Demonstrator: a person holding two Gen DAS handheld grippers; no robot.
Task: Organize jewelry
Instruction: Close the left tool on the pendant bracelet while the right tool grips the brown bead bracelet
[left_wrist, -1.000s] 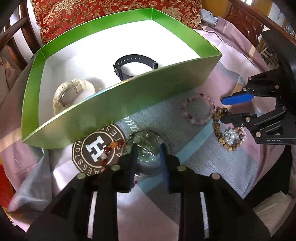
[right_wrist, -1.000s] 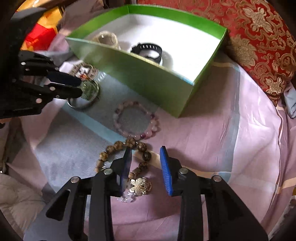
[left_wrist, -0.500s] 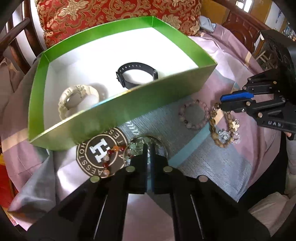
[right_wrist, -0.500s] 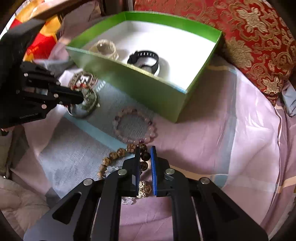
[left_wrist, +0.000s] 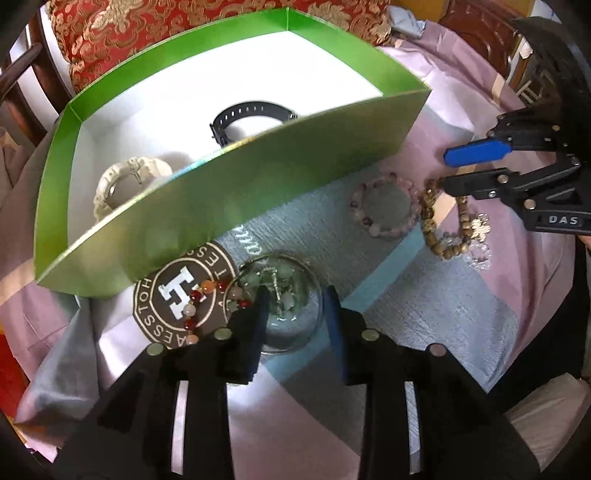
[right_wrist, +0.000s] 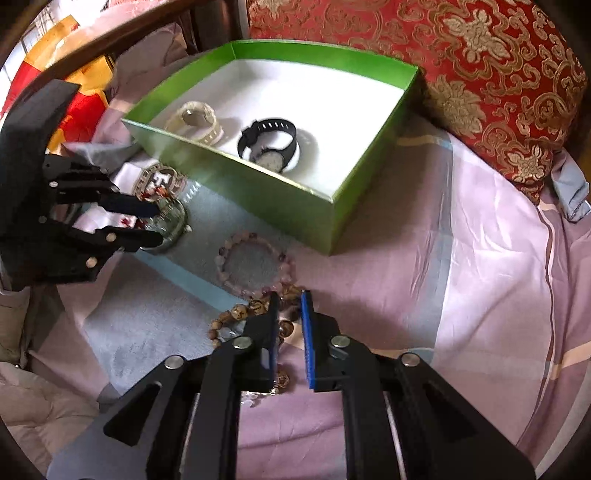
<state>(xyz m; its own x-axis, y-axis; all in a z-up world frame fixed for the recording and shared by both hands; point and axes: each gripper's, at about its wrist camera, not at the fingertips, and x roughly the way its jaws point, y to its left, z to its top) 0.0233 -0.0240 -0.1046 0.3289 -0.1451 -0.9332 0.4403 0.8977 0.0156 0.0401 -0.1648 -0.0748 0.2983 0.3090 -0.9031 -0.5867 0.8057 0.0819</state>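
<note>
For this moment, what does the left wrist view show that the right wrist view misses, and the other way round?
Only the left wrist view: the glass dish seen from above, green beads inside, with the left hand-held gripper open around it, and the crystal charm clear of any finger.

Only the right wrist view: the black watch showing its dial, and the right hand-held gripper with a narrow gap over the brown bead bracelet.

Both: the green box, the cream watch, the pink bead bracelet and the red bead bracelet.

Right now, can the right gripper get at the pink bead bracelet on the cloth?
Probably yes. The pink bead bracelet lies in the open just ahead of the right gripper; only the brown bead bracelet under its fingers crowds the approach.
</note>
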